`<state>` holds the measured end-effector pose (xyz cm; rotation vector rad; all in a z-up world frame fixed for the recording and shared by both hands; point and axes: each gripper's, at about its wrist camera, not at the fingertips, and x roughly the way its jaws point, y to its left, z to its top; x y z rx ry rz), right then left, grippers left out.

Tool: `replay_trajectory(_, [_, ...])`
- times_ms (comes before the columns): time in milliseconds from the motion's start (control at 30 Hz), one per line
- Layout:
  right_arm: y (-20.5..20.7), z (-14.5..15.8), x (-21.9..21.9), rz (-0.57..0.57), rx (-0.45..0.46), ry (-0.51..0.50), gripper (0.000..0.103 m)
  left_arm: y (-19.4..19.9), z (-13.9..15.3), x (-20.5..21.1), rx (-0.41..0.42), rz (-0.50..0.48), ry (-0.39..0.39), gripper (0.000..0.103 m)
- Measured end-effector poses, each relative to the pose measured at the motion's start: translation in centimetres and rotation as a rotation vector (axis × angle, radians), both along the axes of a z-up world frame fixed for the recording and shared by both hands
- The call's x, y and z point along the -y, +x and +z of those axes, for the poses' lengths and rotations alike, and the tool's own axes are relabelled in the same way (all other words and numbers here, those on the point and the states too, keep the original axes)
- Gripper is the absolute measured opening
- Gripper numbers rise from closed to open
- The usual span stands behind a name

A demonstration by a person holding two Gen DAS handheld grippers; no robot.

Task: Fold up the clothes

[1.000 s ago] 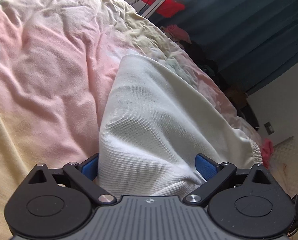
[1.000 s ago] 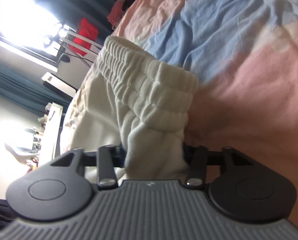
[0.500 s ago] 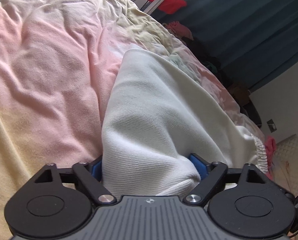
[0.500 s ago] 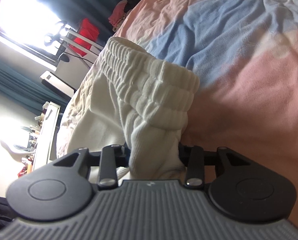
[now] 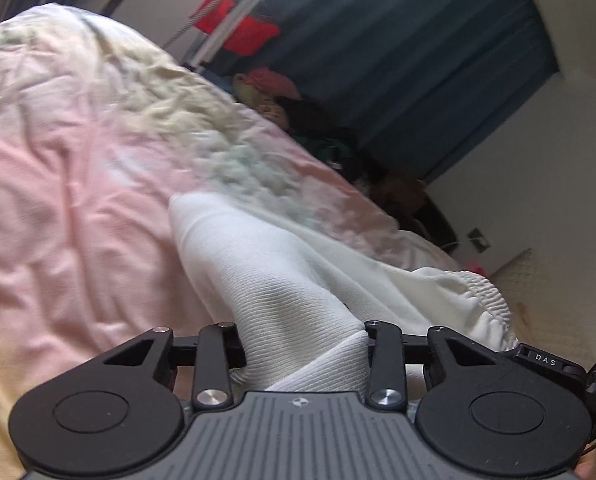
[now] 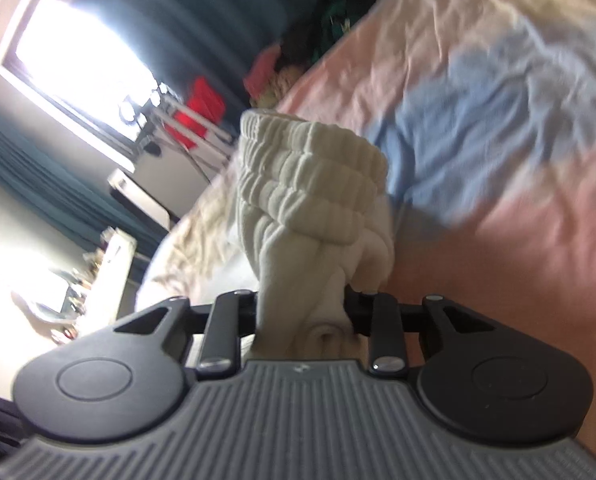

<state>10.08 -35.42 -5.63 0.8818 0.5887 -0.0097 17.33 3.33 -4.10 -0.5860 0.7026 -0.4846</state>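
A white knit garment (image 5: 282,276) with a ribbed elastic waistband (image 6: 314,176) lies on the pastel bedspread (image 5: 58,200). My left gripper (image 5: 302,344) is shut on a fold of its plain fabric and holds it lifted off the bed. My right gripper (image 6: 302,312) is shut on the bunched waistband end, which stands up in front of it. The waistband also shows at the right of the left wrist view (image 5: 486,300). The fingertips of both grippers are hidden in the cloth.
The bedspread (image 6: 498,160) has pink, blue and cream patches. Beyond the bed are dark teal curtains (image 5: 398,60), a drying rack with red cloth (image 5: 234,28), piled clothes (image 5: 270,80), a bright window (image 6: 78,68) and a white wall (image 5: 538,180).
Both grippers have closed tighter on the garment and lifted it. The fabric is now bunched and narrower between the jaws, and both views have tilted up toward the room.
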Motion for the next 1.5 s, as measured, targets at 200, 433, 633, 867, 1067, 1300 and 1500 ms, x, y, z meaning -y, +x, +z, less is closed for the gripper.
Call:
replay_trajectory(200, [0.7,4.4,8.6,-0.101,0.031,0.029,0.031,6.3,4.7,10.8,-0.011,-0.089,-0.026,0.037])
replay_trajectory(433, [8.5,6.9,21.3,-0.296,0.052,0.024,0.032,20.0,8.0,28.5,0.033,-0.116,0.016,0.037])
replay_trajectory(633, [14.2,4.6,28.9,-0.42,0.074,-0.002,0.032,27.0,5.9,38.7,0.098,-0.189,0.113,0.037])
replay_trajectory(867, [14.4,-5.6,31.0,-0.432,0.036,0.005,0.032,28.1,-3.9,41.3,0.075,-0.293,0.222,0.038])
replay_trajectory(1067, [10.4,-12.4,28.5,-0.473,0.066,0.045,0.038,25.4,-8.2,40.5,0.173,-0.365,0.365,0.046])
replay_trajectory(1300, [7.5,-12.0,26.9,-0.541,-0.02,-0.001,0.05,21.1,-6.5,39.0,0.24,-0.354,0.495,0.075])
replay_trajectory(1500, [3.2,-5.4,24.8,-0.552,-0.047,-0.148,0.05,15.7,-0.2,36.3,0.297,-0.324,0.45,0.095])
